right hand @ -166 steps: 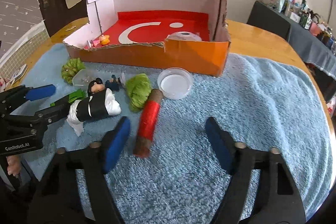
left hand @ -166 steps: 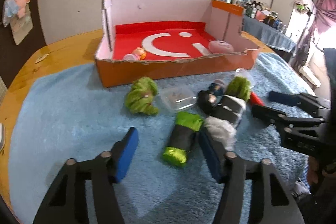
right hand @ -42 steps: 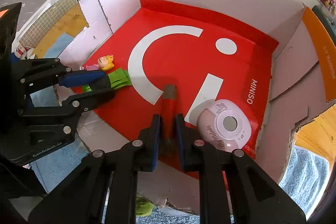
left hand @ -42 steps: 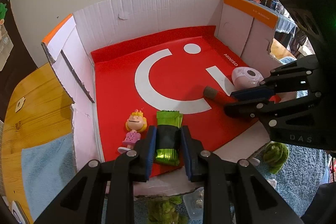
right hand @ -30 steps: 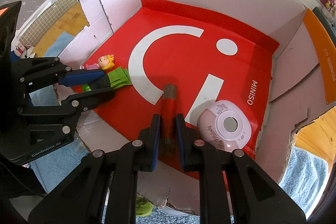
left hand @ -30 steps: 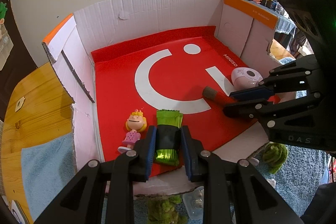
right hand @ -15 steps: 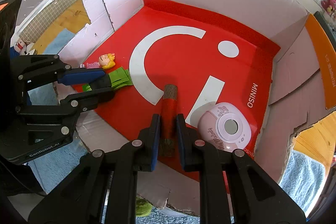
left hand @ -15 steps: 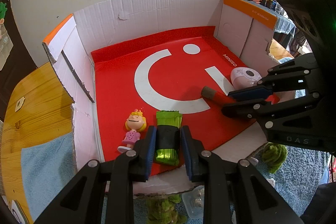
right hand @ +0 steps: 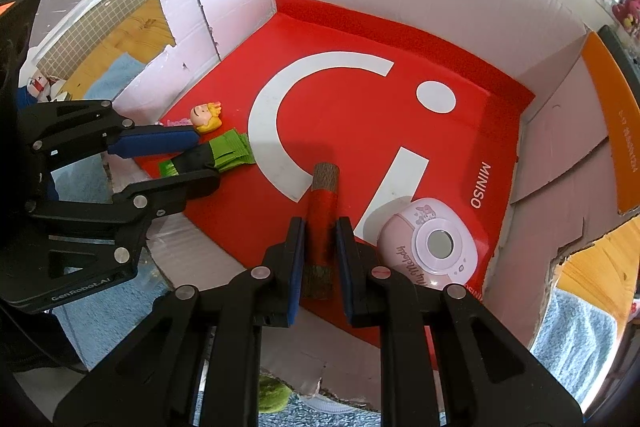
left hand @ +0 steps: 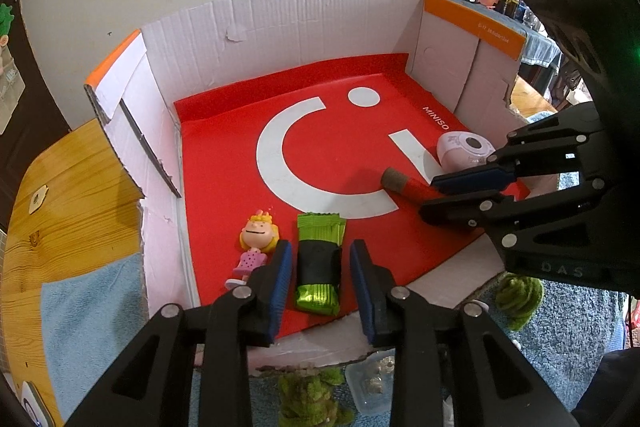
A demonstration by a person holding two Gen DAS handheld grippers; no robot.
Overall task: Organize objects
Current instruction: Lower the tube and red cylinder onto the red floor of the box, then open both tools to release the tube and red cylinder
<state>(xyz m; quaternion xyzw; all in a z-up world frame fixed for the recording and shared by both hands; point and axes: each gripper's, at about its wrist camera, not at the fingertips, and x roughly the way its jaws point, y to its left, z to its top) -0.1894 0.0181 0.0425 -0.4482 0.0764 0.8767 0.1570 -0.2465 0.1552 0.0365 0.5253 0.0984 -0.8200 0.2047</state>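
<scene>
**Two toys going down in the box**

My left tongs [left hand: 319, 269] are spread a little. The green and black packet [left hand: 319, 267] lies flat on the red floor of the box [left hand: 280, 23], between the two blue pads, with small gaps on both sides. I think I put it low and flat so it will not slide. A little doll [left hand: 256, 241] lies just to the left of these tongs.

My right tongs [right hand: 319, 259] have the red stick [right hand: 322, 223] between them. The pads look very close to it, but I cannot tell if they pinch it. The stick points away from me, and its far end seems to rest on the floor. A pink round thing [right hand: 430, 247] sits just right of these tongs.

Both tongs reach in over the low front wall and tip down toward the floor, side by side.
</scene>
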